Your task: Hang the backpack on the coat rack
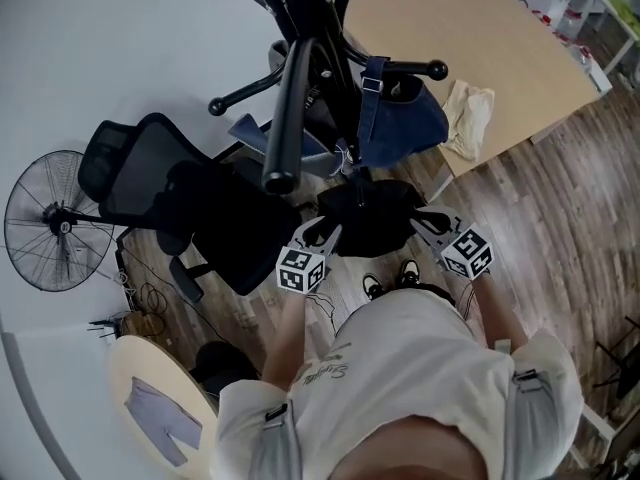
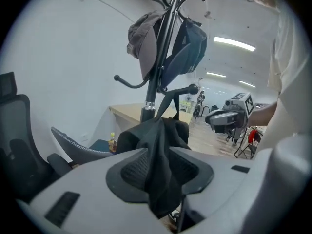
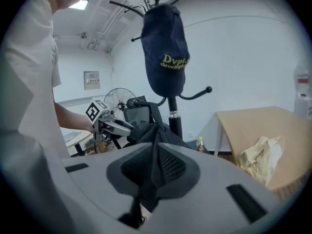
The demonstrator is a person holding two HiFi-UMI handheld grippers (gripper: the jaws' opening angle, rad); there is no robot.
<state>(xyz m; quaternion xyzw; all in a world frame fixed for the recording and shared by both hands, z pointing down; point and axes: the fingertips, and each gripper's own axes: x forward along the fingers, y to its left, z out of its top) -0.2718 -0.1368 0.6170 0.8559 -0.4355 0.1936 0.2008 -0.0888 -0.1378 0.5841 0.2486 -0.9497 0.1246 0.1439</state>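
Observation:
The black backpack (image 1: 368,213) hangs between my two grippers, low in front of the black coat rack (image 1: 305,28). My left gripper (image 1: 328,233) is shut on a fold of its fabric at the left side; in the left gripper view the backpack cloth (image 2: 156,135) is pinched between the pads (image 2: 136,167). On the right side, my right gripper (image 1: 420,223) is also shut on the backpack (image 3: 151,130). The rack's pole (image 3: 174,116) rises just behind the bag. A navy cap (image 3: 165,52) and a dark blue bag (image 1: 400,108) hang on the rack's hooks.
A black office chair (image 1: 170,193) stands left of the rack, with a floor fan (image 1: 55,233) beyond it. A wooden table (image 1: 480,48) with a crumpled cloth (image 1: 468,113) is at the right. A round table (image 1: 150,398) sits at the lower left.

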